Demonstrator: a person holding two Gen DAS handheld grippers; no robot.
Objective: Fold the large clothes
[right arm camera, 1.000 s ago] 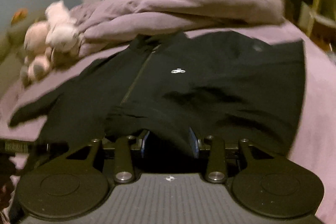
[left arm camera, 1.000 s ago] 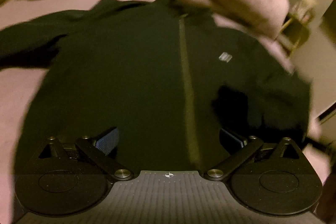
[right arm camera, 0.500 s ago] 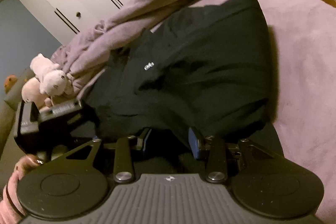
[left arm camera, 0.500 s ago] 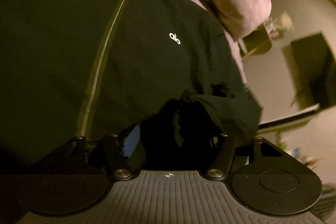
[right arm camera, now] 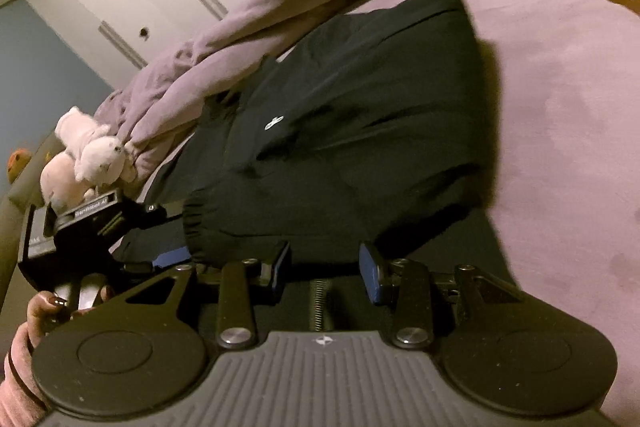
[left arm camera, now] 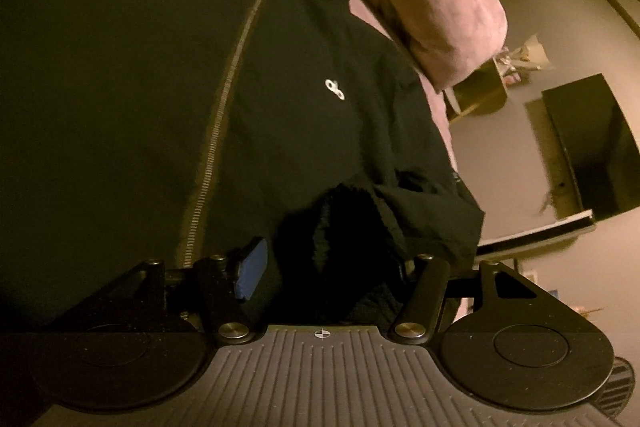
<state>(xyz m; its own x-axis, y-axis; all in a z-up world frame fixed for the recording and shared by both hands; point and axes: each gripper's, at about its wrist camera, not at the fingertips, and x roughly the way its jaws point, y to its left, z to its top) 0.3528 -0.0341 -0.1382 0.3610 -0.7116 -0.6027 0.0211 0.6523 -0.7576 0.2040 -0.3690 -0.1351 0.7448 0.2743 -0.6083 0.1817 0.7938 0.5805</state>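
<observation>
Both grippers are being pointed downward at a black zip-up jacket (right arm camera: pixel 360 131) spread on a lilac bed (right arm camera: pixel 560 107). The left gripper (left arm camera: pixel 324 263) is being held clenched on a bunched black fold, at 6 o'clock from the chest logo (left arm camera: pixel 334 89); a second ago its jaws were spread wide over flat fabric. The right gripper (right arm camera: pixel 324 263) is being kept clamped on the hem as before, now rolled sideways. At 9 o'clock, the left-hand tool is being gripped by a hand (right arm camera: pixel 40 311). Plush toys (right arm camera: pixel 92 155) are being left beside a rumpled blanket (right arm camera: pixel 280 7).
</observation>
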